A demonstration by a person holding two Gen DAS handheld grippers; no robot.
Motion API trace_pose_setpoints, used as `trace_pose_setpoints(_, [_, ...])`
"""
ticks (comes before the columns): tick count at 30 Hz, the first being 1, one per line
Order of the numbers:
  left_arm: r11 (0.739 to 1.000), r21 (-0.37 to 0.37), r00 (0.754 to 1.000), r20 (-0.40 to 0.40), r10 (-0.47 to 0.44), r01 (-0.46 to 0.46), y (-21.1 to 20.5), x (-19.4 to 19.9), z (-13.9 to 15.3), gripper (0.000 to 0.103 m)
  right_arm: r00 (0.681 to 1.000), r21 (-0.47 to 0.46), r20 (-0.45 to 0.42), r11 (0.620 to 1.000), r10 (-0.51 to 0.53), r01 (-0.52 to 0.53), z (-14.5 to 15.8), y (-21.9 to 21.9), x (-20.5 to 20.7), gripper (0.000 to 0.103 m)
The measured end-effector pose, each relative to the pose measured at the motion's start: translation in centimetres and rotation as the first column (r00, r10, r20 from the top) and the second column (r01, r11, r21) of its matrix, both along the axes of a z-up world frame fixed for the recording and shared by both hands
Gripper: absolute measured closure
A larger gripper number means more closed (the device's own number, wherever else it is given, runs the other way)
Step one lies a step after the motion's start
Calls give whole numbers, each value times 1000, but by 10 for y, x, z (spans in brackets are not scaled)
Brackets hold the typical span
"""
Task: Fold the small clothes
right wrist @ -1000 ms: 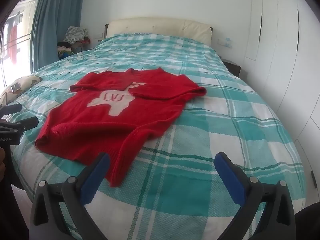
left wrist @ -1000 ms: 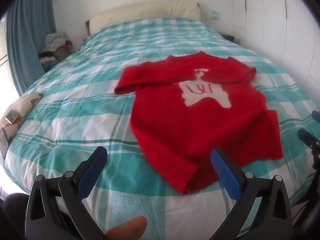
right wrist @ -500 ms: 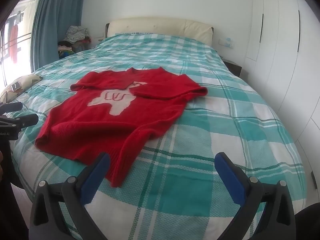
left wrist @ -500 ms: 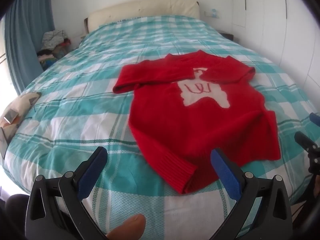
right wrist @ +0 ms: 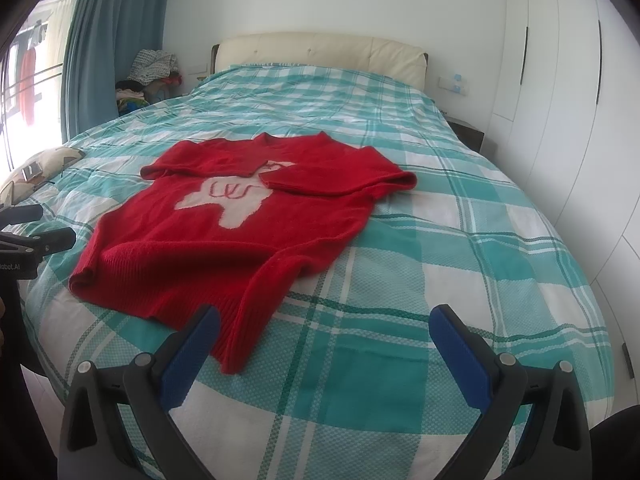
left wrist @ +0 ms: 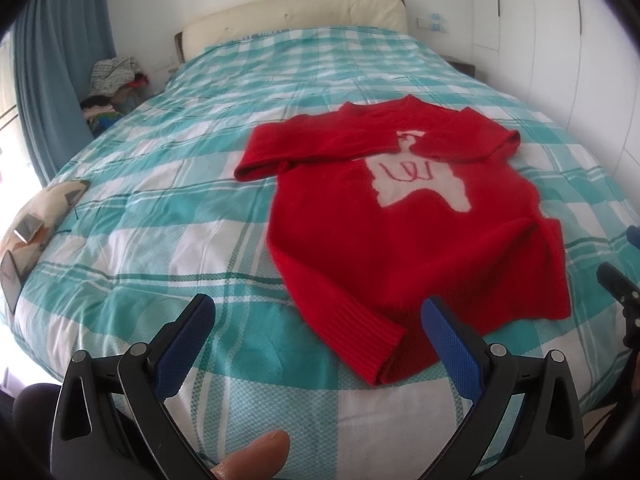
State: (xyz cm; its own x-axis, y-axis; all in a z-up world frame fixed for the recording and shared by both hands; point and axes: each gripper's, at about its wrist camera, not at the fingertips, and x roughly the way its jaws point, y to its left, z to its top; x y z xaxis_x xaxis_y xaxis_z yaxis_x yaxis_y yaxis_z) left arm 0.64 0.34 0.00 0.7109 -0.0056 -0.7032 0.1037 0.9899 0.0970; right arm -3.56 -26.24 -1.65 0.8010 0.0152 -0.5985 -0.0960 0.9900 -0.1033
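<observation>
Left gripper (left wrist: pixel 316 320) gaped wide and empty above the bed's near edge, right gripper (right wrist: pixel 326 330) spread just as wide, holding nothing, red sweater (right wrist: pixel 240 232) lay flat near the foot edge, sleeves folded across its chest, bare checked bedspread (right wrist: pixel 460 240) stretched rightward.

the left hand-held gripper (left wrist: pixel 316 324) hangs wide open over the checked bed (left wrist: pixel 168 208), empty; a red sweater (left wrist: pixel 400 216) (sleeves folded across its chest) lies toward two o'clock, its hem nearest.
</observation>
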Motion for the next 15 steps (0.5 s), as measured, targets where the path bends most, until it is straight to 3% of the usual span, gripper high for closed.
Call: trace_pose_setpoints(15, [1000, -7, 1000, -11, 7, -7, 2, 1, 0, 0, 1000, -2, -1, 1000, 1, -1, -1, 0, 0, 0])
